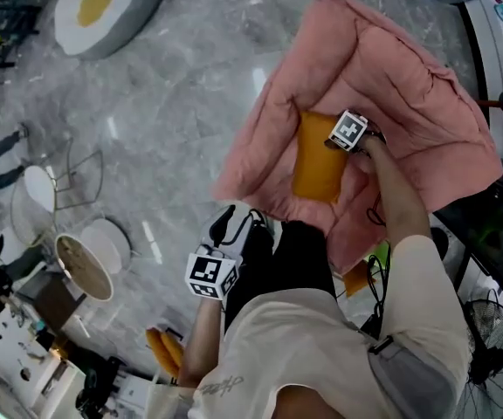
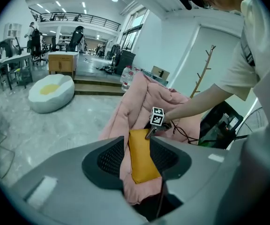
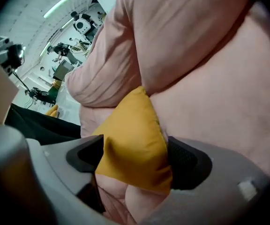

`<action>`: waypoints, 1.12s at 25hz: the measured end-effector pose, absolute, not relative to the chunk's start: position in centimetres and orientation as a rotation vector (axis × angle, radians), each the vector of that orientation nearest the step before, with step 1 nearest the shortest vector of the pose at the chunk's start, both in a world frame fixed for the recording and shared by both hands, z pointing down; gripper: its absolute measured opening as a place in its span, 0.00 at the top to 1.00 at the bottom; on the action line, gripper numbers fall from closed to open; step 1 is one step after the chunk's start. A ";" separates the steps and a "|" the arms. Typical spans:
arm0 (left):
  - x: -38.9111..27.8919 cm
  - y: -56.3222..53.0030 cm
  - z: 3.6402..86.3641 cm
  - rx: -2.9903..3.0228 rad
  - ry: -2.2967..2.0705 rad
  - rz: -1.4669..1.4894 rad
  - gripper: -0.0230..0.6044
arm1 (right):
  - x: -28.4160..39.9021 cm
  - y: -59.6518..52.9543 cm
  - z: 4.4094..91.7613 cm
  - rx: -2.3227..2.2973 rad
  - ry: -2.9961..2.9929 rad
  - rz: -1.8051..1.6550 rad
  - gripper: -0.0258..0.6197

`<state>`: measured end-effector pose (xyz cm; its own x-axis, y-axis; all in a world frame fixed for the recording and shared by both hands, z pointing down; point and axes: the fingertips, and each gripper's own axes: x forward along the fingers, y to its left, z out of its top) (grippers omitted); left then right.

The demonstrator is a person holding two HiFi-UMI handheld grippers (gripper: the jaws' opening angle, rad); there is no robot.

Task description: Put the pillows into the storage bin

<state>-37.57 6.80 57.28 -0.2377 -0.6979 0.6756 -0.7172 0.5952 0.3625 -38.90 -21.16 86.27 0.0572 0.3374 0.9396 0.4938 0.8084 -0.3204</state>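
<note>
A mustard-yellow pillow (image 1: pixel 318 162) is seen lying inside the pink padded storage bin (image 1: pixel 409 85), one corner filling the gap between the widely spread jaws of the right gripper (image 1: pixel 334 140). The left gripper (image 1: pixel 237 227) is held short of the bin, jaws spread and empty.
</note>
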 end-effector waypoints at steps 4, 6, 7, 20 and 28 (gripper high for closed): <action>-38.1 4.5 57.7 1.130 -1.946 0.016 0.67 | -39.5 -22.9 86.6 -0.734 -1.488 -0.149 0.28; -37.6 3.3 58.0 1.126 -1.927 0.013 0.67 | -39.6 -23.1 87.0 -0.768 -1.463 -0.120 0.27; -37.1 3.1 58.3 1.121 -1.918 0.010 0.67 | -39.4 -23.3 87.3 -0.768 -1.427 -0.116 0.26; -35.7 2.7 58.9 1.167 -1.893 -0.018 0.66 | -35.7 -19.4 86.8 -0.709 -1.408 0.015 0.45; -37.0 3.2 57.5 1.283 -1.950 -0.056 0.67 | -31.6 -15.4 83.5 -0.682 -1.596 -0.051 0.53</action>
<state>-37.04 3.20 57.51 -0.1814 -0.7938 0.5805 -0.7591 0.4883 0.4305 -31.59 -15.40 83.49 0.0151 0.3917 0.9200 0.4498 0.8190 -0.3561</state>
